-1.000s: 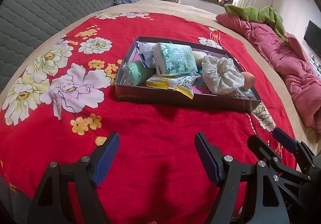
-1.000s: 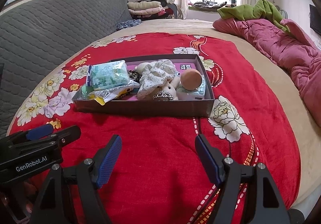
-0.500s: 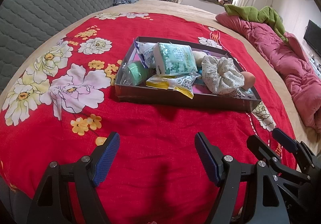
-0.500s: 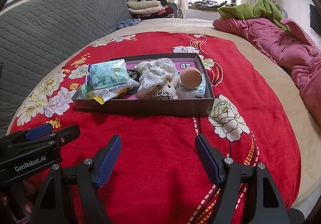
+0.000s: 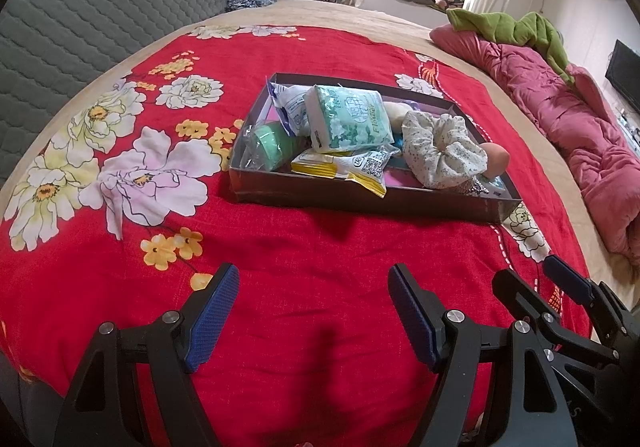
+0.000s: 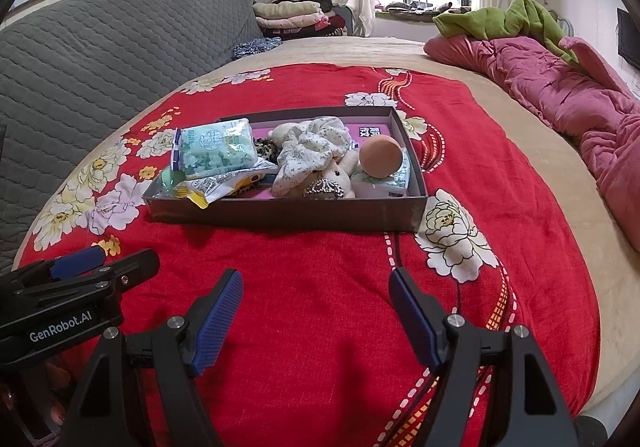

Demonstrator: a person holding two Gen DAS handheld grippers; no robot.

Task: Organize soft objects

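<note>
Nothing is shifting between the earlier frames and this one: both grippers are staying where they were, and the box's contents are lying just as before. Nearest, the left gripper is hovering over the red floral blanket in front of the box, its jaws standing wide with nothing between them. The right gripper is hovering beside it, likewise in front of the box, jaws spread wide and empty. Farther on, the dark shallow box is sitting on the blanket. Inside it, at its left end, a green tissue pack is resting on a yellow-edged wipes packet that is sticking out over the box's front wall. In the box's middle a pale floral scrunchie is lying over a small cream plush toy. At the box's right end an orange-brown ball is sitting on another tissue pack. Beyond the box, to its right, a pink quilt is lying with a green blanket on top.
</note>
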